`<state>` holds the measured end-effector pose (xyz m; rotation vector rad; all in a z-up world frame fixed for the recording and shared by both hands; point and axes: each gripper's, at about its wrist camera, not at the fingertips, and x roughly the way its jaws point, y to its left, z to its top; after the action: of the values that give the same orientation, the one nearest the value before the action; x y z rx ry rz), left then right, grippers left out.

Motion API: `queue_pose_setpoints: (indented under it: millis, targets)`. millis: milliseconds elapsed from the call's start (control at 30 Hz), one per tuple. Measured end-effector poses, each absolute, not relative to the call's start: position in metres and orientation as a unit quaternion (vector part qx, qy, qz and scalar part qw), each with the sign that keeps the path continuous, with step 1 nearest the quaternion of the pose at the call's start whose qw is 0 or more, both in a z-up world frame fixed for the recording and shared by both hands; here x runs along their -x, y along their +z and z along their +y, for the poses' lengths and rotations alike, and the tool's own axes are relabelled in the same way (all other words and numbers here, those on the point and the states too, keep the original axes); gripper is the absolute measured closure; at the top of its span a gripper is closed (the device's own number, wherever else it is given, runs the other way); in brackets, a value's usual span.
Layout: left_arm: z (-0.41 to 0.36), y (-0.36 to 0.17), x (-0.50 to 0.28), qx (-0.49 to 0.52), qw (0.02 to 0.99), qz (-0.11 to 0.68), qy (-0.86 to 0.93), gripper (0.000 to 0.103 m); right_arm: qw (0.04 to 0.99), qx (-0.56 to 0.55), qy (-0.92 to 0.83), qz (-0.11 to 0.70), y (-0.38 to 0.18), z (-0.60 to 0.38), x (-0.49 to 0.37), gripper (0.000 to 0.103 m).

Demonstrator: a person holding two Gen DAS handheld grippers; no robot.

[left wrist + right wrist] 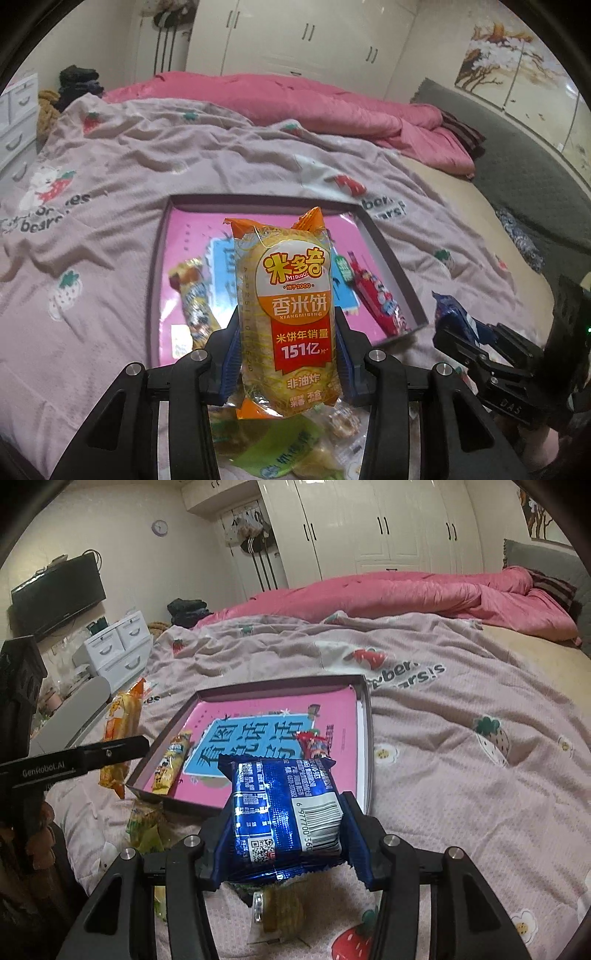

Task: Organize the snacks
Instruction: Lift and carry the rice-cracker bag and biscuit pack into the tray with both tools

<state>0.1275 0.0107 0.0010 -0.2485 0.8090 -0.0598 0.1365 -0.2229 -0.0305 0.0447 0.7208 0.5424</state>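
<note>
Nearest the onlooker, loose snacks [277, 912] lie on the strawberry-print bedspread [461, 775] beneath both tools, not yet sorted. The left gripper [286, 354] is clamped on an orange rice-cracker packet [286, 310], held upright, blue pads pressing its two long sides. The right gripper [284, 834] is closed on a blue foil packet [284, 808], barcode face up, pads bearing on its left and right edges. Both tools point downward at a moderate slant toward the bed, side by side and apart, the left at about nine o'clock of the right. Beyond them, at twelve o'clock, sits the shallow pink-lined box [364, 701], already holding a yellow snack stick [171, 764] at its nine o'clock side and a red packet [314, 746] toward two o'clock. In my judgement the step is carrying both packets to the box; done well, each goes down flat on bare lining, clear of the rim and of the items already there, one hand releasing at a time so the tools do not collide. Farther off lies a pink quilt [406, 594].
</note>
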Motion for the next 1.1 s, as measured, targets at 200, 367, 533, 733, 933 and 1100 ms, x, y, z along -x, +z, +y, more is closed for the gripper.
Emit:
queue_pose_setpoints:
  millis: [200, 367, 533, 733, 933, 1100]
  targets:
    - [0.023, 0.005, -0.130, 0.120, 0.916, 0.382, -0.009, 0.058, 0.906, -0.022, 0.262, 0.332, -0.025, -0.222, -0.142, 0.051]
    - [0.029, 0.002, -0.136, 0.122, 0.916, 0.383, 0.003, 0.058, 0.910, -0.023, 0.258, 0.323, -0.023, -0.220, -0.149, 0.051]
    - [0.032, -0.002, -0.142, 0.123, 0.914, 0.386, 0.008, 0.058, 0.911, -0.028, 0.254, 0.323, -0.024, -0.220, -0.157, 0.051]
    - [0.032, -0.008, -0.150, 0.119, 0.912, 0.393, 0.011, 0.058, 0.911, -0.030, 0.250, 0.326, -0.027, -0.219, -0.168, 0.051]
    - [0.028, -0.015, -0.158, 0.116, 0.909, 0.401, 0.011, 0.058, 0.910, -0.025, 0.249, 0.329, -0.030, -0.215, -0.173, 0.051]
    - [0.025, -0.021, -0.163, 0.112, 0.906, 0.408, 0.009, 0.058, 0.912, -0.016, 0.244, 0.329, -0.032, -0.211, -0.179, 0.051]
